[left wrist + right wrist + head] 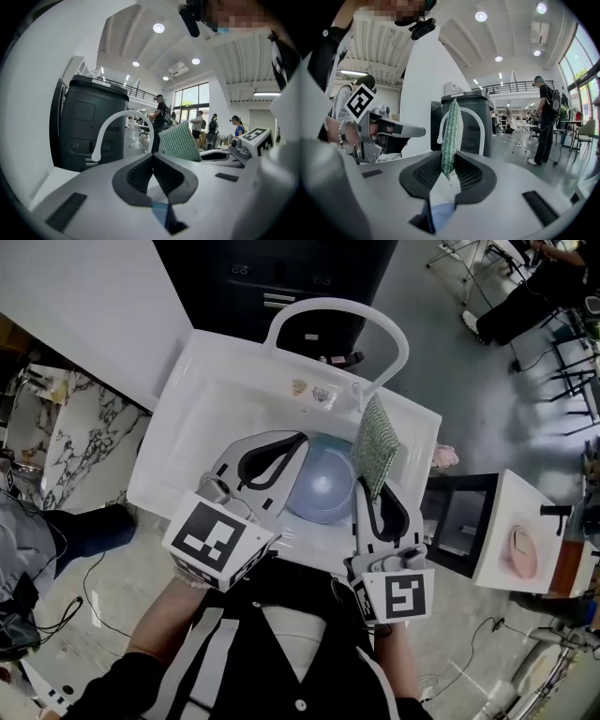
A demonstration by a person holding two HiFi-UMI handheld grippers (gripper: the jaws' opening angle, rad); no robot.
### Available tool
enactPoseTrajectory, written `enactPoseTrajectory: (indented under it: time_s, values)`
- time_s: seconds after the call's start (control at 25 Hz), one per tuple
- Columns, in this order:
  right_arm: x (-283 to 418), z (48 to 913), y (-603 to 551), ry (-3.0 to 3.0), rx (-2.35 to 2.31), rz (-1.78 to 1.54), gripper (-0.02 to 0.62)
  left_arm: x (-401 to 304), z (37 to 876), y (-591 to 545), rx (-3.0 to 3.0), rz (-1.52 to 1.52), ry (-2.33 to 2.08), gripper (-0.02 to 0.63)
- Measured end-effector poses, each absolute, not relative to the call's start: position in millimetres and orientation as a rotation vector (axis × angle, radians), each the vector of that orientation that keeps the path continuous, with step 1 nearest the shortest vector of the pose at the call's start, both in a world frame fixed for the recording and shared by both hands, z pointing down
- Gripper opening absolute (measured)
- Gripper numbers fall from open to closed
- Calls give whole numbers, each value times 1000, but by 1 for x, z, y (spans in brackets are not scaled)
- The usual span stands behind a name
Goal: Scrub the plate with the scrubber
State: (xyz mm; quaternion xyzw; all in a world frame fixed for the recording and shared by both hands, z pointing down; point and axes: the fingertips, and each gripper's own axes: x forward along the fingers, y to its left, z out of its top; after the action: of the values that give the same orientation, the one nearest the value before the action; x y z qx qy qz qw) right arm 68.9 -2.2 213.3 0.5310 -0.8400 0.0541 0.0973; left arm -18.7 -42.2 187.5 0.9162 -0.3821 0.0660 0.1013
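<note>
A pale blue plate (321,486) lies in the white sink (187,427), below both grippers. My left gripper (300,441) hangs over the plate's left rim; in the left gripper view (153,155) its jaws meet with nothing between them. My right gripper (368,488) is over the plate's right side, shut on the lower edge of a green mesh scrubber (377,448) that stands upright. The right gripper view shows the scrubber (452,133) pinched edge-on at the jaw tips (451,161). The scrubber (178,140) also appears in the left gripper view, at right.
A white arched faucet (375,324) rises at the back of the sink, with small items (312,392) at its base. A black bin (281,277) stands behind. A white counter (84,306) lies left, a small table (520,549) right. Several people stand far off.
</note>
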Motion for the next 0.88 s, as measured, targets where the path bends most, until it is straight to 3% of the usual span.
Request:
enactPoseTrajectory:
  time_s: [0.88]
  values:
    - [64,219,-2,-2487,1540,163,86,-13,189,-38,2709,216,-1101,0]
